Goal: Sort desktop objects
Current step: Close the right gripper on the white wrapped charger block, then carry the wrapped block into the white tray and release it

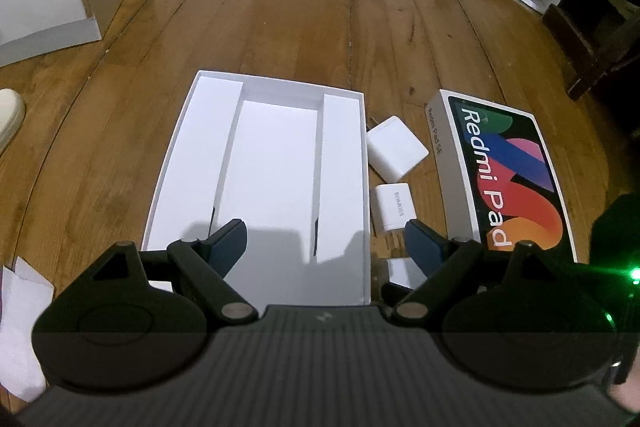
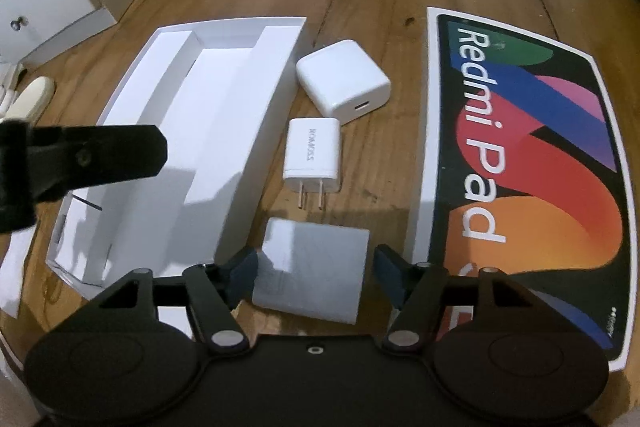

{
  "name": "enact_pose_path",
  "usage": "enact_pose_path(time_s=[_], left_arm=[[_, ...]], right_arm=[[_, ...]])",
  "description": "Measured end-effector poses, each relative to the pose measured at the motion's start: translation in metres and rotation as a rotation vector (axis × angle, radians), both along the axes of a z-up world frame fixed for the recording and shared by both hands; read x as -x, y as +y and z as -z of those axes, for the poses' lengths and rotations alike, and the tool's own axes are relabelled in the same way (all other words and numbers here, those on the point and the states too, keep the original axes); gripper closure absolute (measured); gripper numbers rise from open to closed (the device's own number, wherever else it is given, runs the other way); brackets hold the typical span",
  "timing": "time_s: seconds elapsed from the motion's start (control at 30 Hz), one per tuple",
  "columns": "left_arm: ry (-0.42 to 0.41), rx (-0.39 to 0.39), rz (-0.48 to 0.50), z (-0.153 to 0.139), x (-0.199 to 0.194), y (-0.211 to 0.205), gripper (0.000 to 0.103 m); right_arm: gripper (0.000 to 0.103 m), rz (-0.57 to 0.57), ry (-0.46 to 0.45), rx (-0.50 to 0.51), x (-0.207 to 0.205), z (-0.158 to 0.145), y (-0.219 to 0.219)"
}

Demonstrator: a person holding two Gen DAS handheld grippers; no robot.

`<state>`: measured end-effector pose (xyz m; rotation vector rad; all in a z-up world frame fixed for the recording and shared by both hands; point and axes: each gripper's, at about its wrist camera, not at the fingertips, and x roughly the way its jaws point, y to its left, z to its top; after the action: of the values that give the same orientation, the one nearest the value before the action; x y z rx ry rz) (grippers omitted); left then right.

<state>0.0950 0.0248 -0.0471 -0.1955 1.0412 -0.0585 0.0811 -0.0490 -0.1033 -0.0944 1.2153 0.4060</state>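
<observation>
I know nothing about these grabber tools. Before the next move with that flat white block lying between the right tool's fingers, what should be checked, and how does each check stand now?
1. Right gripper jaws apart: ok, open.
2. Flat white rectangular block between its blue fingers: ok; whether the left pad touches it, cannot tell.
3. Open white cardboard tray middle compartment free to receive things: ok.
4. Left gripper, open, out of the way: not ok, it hangs over the tray's near end.
5. Small white plug with metal prongs clear of the block: ok, apart.
6. Colourful Redmi Pad box lid beside, not blocking: ok.
</observation>
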Motion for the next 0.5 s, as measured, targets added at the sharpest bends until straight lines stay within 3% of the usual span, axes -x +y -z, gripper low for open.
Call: enact_pose_path(time_s=[0.3, 0.5], left_arm=[[0.006, -0.016, -0.016, 0.001, -0.001, 0.005, 0.017], [-0.025, 0.016, -0.037, -0.014, -0.004, 0.014, 0.017]], right_arm=[[0.037, 0.048, 0.009, 0.005, -0.003, 0.01, 0.006], [0.038, 0.128, 0.008, -0.09, 0.004, -0.004, -0.014]])
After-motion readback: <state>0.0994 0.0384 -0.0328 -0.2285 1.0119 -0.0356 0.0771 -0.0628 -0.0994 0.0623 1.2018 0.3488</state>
